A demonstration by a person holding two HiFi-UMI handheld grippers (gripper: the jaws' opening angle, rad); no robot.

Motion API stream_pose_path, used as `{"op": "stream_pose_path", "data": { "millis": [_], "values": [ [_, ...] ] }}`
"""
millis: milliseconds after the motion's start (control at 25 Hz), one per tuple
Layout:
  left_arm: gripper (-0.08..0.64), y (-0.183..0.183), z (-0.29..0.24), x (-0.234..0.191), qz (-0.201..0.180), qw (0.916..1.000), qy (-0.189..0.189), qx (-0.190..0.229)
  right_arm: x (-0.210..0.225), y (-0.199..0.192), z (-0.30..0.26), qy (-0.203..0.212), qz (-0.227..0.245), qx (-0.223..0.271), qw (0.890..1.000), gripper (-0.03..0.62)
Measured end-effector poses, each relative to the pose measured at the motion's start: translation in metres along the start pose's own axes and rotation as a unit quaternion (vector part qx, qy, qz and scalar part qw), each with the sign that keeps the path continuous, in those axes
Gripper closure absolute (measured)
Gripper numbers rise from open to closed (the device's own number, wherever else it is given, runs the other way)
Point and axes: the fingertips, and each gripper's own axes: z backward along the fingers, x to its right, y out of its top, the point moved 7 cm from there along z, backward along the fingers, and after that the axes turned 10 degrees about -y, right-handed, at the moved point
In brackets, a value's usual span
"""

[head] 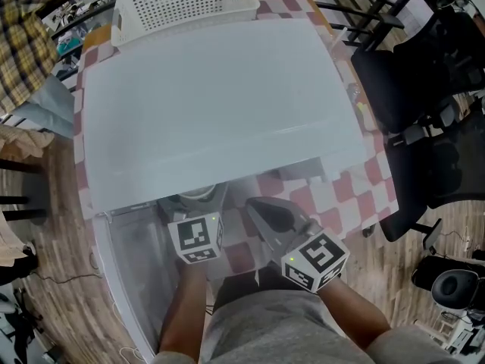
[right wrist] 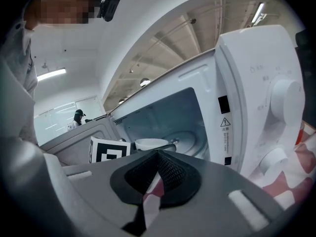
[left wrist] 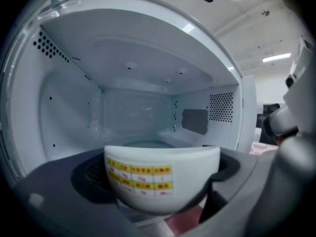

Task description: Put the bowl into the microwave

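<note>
A white microwave (head: pixel 212 105) fills the middle of the head view. It stands on a table (head: pixel 356 196) covered in red-and-white check cloth. Its door (head: pixel 132 279) is swung wide open toward 7 o'clock, which leaves the cavity clear for loading. A white perforated basket (head: pixel 186 2) sits behind the microwave at 12 o'clock, and black office chairs (head: pixel 424 89) stand off the table at 3 o'clock.

The person holds two tools at the lower edge of the head view. The left tool (head: pixel 198 207), at 6 o'clock, is clamped on a white bowl (left wrist: pixel 163 174) with a yellow label. Its jaws grip the bowl from either side, and the rim is level, probably so that nothing would tip out. The bowl is at the mouth of the cavity. It has not yet been set down, and the glass turntable (left wrist: pixel 148 144) lies just beyond it at 12 o'clock in the left gripper view.

The right tool (right wrist: pixel 157 154), at 5 o'clock in the head view, has its jaws together and holds nothing. It hangs beside the opening, near the control panel (right wrist: pixel 276 107) with its dials. From there it looks placed to shut the door once the bowl is inside.
</note>
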Motion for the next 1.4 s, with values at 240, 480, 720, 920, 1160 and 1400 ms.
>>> {"op": "stream_pose_path", "data": {
  "millis": [240,480,720,920,1160,1400],
  "values": [
    [0.023,0.004,-0.005,0.003,-0.021,0.9996,0.011,-0.014,0.002,0.001,-0.003,0.003,-0.003,-0.001,1.000,0.594],
    [0.023,0.003,-0.013,-0.001,-0.042,0.9980,0.025,-0.040,0.001,0.002,-0.006,0.009,-0.013,0.002,1.000,0.594],
    [0.023,0.001,-0.020,-0.003,-0.052,0.9963,0.038,-0.057,0.001,0.005,-0.004,0.005,-0.024,0.004,1.000,0.594],
    [0.023,-0.003,-0.025,-0.001,-0.063,0.9941,0.042,-0.078,0.002,0.002,-0.004,0.004,-0.024,0.002,1.000,0.594],
    [0.023,-0.003,-0.027,-0.002,-0.064,0.9931,0.048,-0.086,0.000,0.003,-0.005,0.006,-0.022,0.007,1.000,0.593],
    [0.023,-0.005,-0.027,-0.004,-0.072,0.9884,0.041,-0.127,-0.002,0.004,-0.004,0.008,-0.018,0.005,1.000,0.594]
  ]
}}
